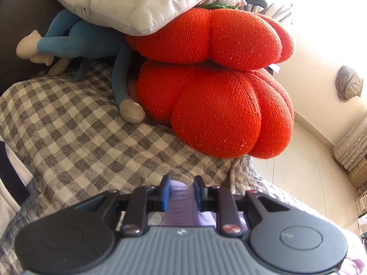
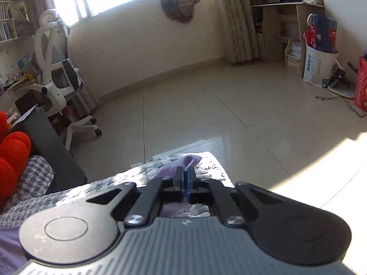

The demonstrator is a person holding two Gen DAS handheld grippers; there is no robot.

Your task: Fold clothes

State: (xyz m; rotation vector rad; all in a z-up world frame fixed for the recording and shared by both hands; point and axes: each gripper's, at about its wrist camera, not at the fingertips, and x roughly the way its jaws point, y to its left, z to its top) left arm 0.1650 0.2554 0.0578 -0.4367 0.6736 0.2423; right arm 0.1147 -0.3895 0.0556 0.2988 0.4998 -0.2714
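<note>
A lilac garment lies on the quilted, grey-checked sofa cover. In the left wrist view my left gripper has its blue-padded jaws a little apart with a strip of the lilac cloth between them; whether the pads press on it is unclear. In the right wrist view my right gripper is shut on a fold of the same lilac garment, whose corner sticks up past the fingertips over the sunlit front edge of the sofa cover.
Two orange pumpkin cushions are stacked ahead of the left gripper, with a grey pillow and a blue plush toy behind. Beyond the sofa edge are tiled floor, a white office chair and bags.
</note>
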